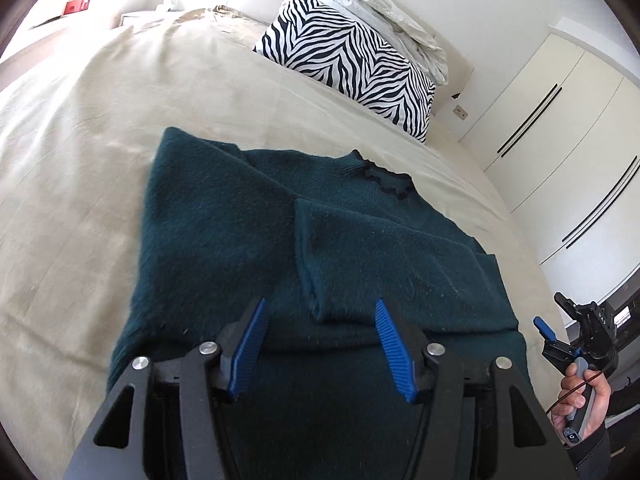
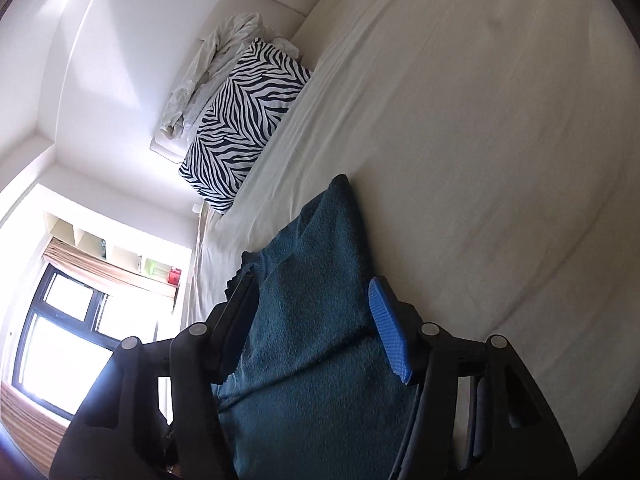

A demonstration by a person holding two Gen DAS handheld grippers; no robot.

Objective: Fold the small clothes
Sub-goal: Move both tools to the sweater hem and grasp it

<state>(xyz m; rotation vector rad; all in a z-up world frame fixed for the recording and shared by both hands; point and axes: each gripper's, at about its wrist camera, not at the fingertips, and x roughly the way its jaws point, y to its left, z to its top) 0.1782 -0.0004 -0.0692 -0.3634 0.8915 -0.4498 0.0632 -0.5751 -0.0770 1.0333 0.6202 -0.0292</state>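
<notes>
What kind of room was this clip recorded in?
Most likely a home bedroom: a dark green sweater lies on a bed with a cream cover, a zebra-print pillow sits at its head, and white wardrobe doors line the wall.

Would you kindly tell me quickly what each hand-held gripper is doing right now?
Left hand-held gripper: open, above the green sweater, gripping nothing.
Right hand-held gripper: open, sweater between its jaws, pads not pressing.

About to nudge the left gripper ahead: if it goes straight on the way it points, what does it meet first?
Most likely the dark green sweater: the left gripper tilts down at it, jaws open, just short of the folded-in sleeve. Depth is hard to judge.
</notes>
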